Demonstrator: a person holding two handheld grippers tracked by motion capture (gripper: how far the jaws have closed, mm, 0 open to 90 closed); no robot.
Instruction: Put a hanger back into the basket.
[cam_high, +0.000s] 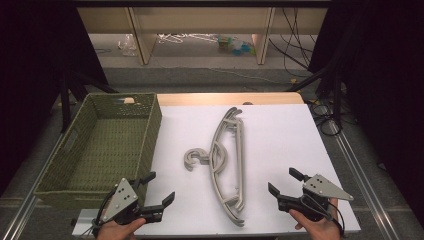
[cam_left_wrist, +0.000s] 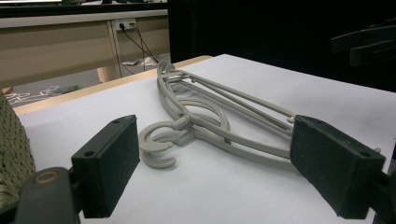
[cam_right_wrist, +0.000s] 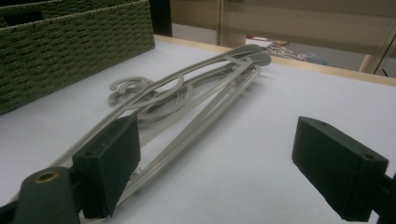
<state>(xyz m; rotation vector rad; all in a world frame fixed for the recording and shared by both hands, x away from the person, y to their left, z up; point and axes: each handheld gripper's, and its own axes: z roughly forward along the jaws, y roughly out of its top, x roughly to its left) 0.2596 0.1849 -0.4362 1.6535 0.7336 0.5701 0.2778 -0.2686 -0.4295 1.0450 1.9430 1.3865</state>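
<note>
A stack of grey plastic hangers (cam_high: 229, 165) lies flat in the middle of the white table, hooks (cam_high: 195, 159) pointing left toward the basket. My left gripper (cam_high: 159, 189) hovers open at the table's near left, its jaws aimed at the hangers (cam_left_wrist: 219, 116), with nothing between them. My right gripper (cam_high: 283, 182) is open at the near right, apart from the hangers (cam_right_wrist: 187, 102), and empty. Each gripper is held by a hand at the table's front edge. The hooks (cam_left_wrist: 159, 142) show between the left jaws, farther off.
A green woven basket (cam_high: 70, 150), empty, stands on the left beside the table top (cam_high: 280, 135). Its wall (cam_right_wrist: 70, 42) shows at the right gripper view's left. Beyond the table are shelf legs, cables and clutter on the floor.
</note>
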